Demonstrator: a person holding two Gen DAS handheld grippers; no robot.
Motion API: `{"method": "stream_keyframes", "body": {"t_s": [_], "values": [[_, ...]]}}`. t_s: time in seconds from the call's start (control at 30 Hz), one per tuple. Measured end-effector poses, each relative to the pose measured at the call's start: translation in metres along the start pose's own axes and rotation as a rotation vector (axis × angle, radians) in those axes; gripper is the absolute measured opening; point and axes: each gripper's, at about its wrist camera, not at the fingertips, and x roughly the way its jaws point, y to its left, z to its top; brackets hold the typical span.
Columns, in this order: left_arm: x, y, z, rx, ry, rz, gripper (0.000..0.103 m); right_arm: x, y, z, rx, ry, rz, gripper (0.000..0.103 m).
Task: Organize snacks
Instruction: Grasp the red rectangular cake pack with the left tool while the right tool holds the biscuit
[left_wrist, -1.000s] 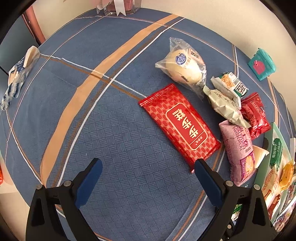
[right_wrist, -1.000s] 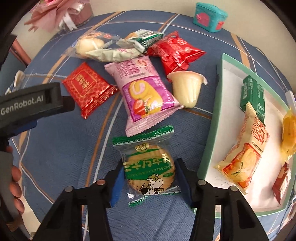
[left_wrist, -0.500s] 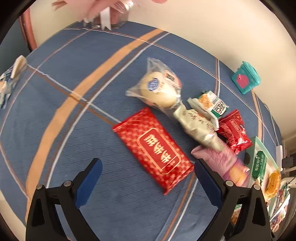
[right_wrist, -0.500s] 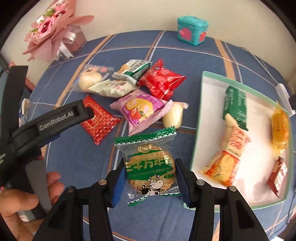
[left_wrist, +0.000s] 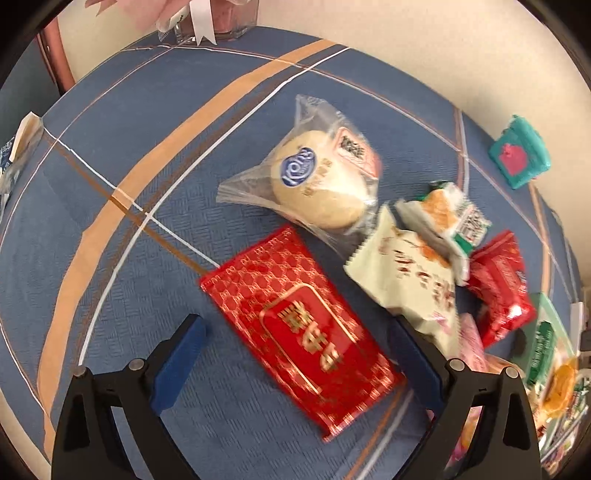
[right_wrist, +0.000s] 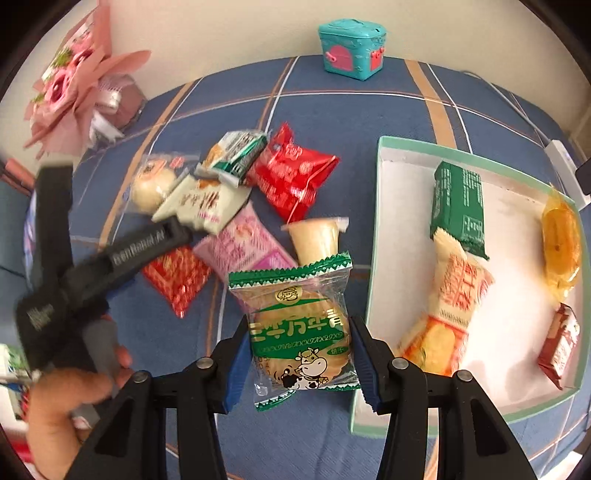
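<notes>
Green-wrapped cracker pack (right_wrist: 299, 332) is pinched between the right gripper (right_wrist: 299, 363) pads, held above the cloth, with the box (right_wrist: 373, 236) just to its right. Left gripper (left_wrist: 295, 363) is spread wide with nothing in it, right over the red packet (left_wrist: 303, 332), whose long axis runs diagonally between the fingers, so that's the left's pick.

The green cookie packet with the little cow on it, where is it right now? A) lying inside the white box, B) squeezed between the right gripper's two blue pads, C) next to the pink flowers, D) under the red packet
B: the green cookie packet with the cow sits pinched between the blue pads of the right gripper, beside the white green-rimmed box rather than in it.
</notes>
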Motion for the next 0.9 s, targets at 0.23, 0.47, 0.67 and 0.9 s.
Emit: {"method": "stream_keyframes", "body": {"t_s": [0.23,0.47,0.67,0.9], "values": [[0.012,-0.02,0.006,0.083,0.004,0.074,0.098,0.0,0.002,0.014,0.027,-0.028,0.008,0.053],[0.012,-0.023,0.007,0.096,0.016,0.075,0.084,0.0,-0.012,0.008,0.079,-0.014,-0.001,0.053],[0.01,-0.022,0.007,0.09,0.005,0.073,0.065,-0.002,-0.016,0.006,0.087,-0.013,0.02,0.053],[0.007,-0.005,-0.004,0.068,0.0,0.059,0.053,-0.005,-0.027,0.004,0.118,-0.012,0.028,0.053]]}}
